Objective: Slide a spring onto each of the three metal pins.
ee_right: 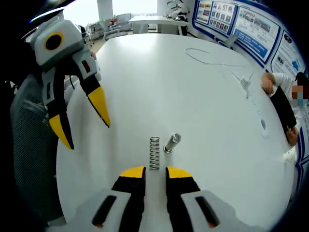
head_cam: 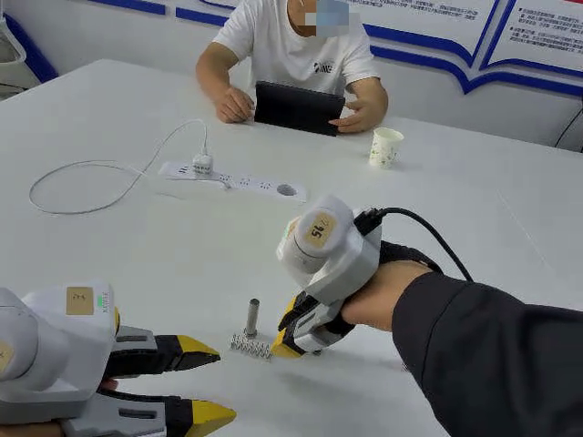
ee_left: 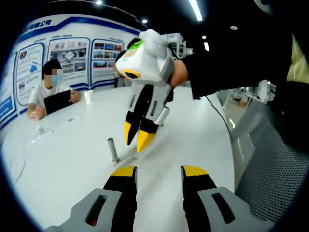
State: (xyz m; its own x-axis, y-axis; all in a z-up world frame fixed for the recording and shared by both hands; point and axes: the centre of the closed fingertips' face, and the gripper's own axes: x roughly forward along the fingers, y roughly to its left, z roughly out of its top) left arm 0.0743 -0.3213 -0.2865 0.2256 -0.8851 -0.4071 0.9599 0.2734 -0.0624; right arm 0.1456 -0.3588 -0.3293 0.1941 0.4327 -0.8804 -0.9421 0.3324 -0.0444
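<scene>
Steel spring (ee_right: 154,152) flat beside upright pin (ee_right: 171,143), open table (ee_right: 203,96) around, right tongs (ee_right: 155,172) narrow, left tongs (ee_left: 159,170) wide

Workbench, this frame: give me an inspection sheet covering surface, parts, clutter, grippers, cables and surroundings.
Surface: white table.
Job's things: one metal pin standing upright; one spring lying beside it, not on it.
Clutter: power strip, paper cup, tablet.
Grippers: left gripper open, off the parts; right gripper narrowly open, tips by the spring's end.
Cables: white cable looped from the strip; black cable on the right gripper.
Surroundings: seated person, wall posters.
</scene>
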